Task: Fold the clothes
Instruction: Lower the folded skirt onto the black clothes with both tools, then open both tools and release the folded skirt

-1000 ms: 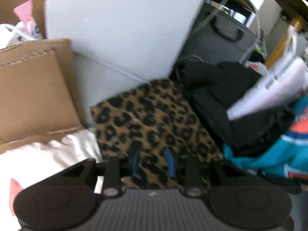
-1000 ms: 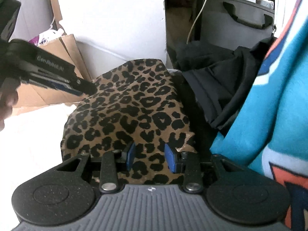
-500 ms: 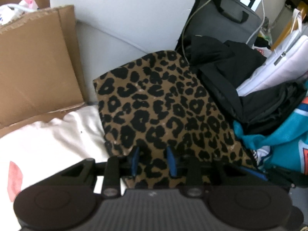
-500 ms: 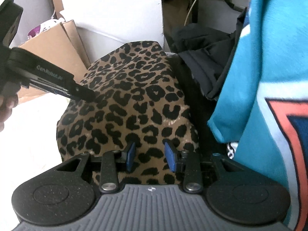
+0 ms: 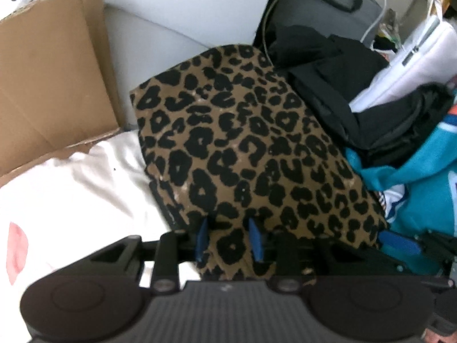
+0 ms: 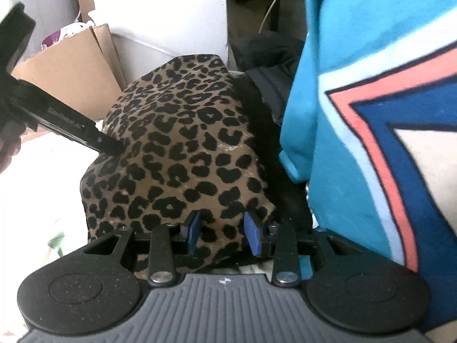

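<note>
The left gripper (image 5: 228, 238) is clamping a bunched fold of the leopard-print garment (image 5: 245, 143) between its blue pads, and the right gripper (image 6: 224, 235) is pinching the same cloth along its near edge. The garment is lying spread ahead of both, on a white sheet (image 5: 71, 188). To its right a teal jersey (image 6: 371, 114) is crowding in, touching its edge, with black clothes (image 5: 342, 85) piled behind. A cardboard box (image 5: 48, 85) is standing to the left, against the white wall.
</note>
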### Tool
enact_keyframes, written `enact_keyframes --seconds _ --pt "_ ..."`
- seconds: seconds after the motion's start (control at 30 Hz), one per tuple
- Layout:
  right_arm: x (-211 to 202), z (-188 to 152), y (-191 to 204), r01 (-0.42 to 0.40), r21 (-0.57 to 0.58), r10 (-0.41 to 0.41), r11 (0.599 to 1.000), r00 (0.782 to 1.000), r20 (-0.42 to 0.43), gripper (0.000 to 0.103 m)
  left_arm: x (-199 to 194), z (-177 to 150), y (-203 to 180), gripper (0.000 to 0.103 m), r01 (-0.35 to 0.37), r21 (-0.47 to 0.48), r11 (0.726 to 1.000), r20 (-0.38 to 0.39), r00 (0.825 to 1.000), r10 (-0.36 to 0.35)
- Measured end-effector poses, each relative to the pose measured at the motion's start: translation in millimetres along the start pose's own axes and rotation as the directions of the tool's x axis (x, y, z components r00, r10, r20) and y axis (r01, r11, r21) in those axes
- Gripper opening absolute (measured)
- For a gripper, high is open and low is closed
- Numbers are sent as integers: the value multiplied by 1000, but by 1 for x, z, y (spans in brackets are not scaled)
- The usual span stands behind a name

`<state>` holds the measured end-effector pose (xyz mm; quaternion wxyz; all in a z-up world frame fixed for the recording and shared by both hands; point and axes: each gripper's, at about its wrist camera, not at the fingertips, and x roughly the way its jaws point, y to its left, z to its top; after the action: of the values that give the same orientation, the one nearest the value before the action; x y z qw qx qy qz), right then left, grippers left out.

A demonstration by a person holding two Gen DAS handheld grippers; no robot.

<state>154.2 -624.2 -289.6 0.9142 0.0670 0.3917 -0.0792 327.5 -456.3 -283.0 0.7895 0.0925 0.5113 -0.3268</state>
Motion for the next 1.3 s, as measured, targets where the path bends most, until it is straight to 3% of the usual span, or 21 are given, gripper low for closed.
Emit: enact_keyframes --seconds 0.07,0.27,0.5,0.73,0.87,1.07,1.17,1.3 --pt "-5 3 1 -1 1 1 1000 1000 20 41 -6 0 -2 26 -2 14 1000 6 1000 2" --pt "5 10 3 -15 24 14 1000 1000 13 41 -6 3 -5 26 -5 4 1000 25 1000 4" --pt "23 -1 9 2 15 -1 1000 998 -65 41 1 -1 1 40 -22 -17 1000 1 1000 22" --pt "6 15 23 -26 20 28 999 988 -152 41 -30 5 -8 36 -49 -80 996 -47 998 45" --pt "-14 36 34 -61 20 64 998 984 -165 42 -57 10 -18 50 -67 -61 996 -66 996 63" --pt "-46 67 47 -91 41 97 995 980 -173 54 -102 9 -29 68 -91 -28 995 -91 992 88" --pt "-66 79 54 -107 55 115 993 978 -176 68 -130 11 -27 78 -98 -54 994 -84 992 93" --pt "-91 99 58 -112 84 127 990 972 -197 87 -173 21 -24 83 -97 -76 992 -89 992 90"
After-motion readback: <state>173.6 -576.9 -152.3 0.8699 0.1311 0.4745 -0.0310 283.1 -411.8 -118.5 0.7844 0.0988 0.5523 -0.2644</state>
